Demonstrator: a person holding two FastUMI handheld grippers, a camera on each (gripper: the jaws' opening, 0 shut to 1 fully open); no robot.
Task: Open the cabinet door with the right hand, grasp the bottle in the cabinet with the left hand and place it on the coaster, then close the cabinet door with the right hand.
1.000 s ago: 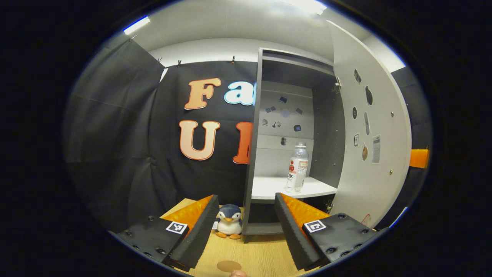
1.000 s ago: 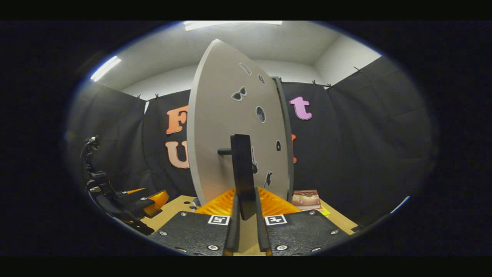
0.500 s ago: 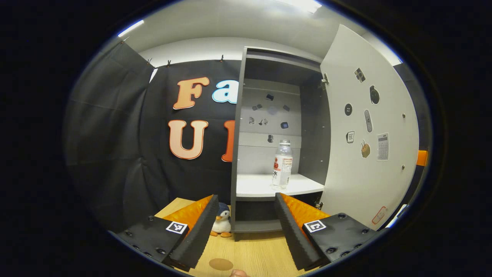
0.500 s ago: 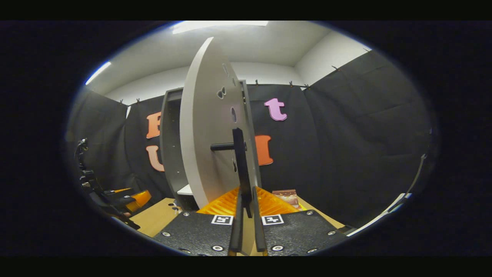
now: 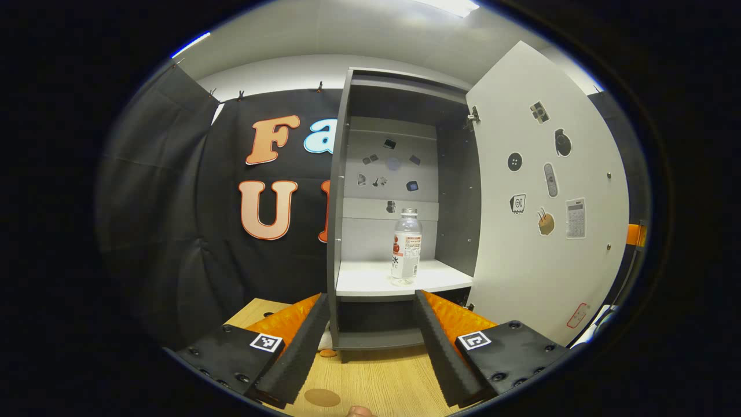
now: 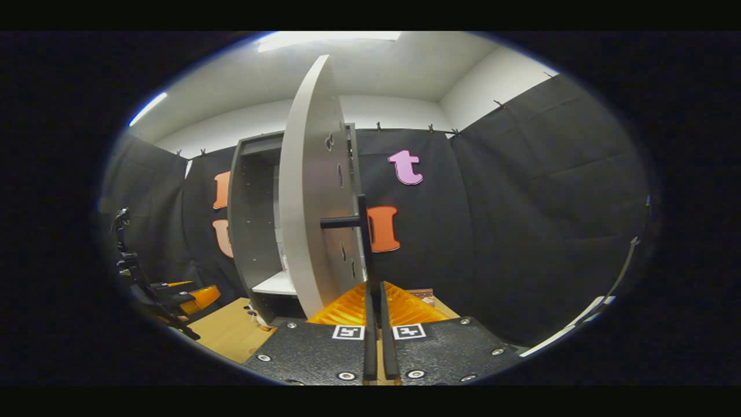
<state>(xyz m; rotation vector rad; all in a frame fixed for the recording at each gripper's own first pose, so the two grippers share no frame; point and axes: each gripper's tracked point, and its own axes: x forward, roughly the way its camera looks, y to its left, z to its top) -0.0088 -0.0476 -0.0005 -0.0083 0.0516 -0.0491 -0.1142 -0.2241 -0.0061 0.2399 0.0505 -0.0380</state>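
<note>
Door (image 5: 544, 191) swung wider, right gripper (image 6: 374, 301) clamped on handle (image 6: 363, 243); left gripper (image 5: 370, 341) wide, empty; bottle (image 5: 406, 247) label unreadable

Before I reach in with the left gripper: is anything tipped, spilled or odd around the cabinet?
Nothing stands out. The bottle stands upright on the cabinet shelf, no spill visible. The cabinet door is swung wide, the right gripper shut on its handle. The left gripper is open.
</note>
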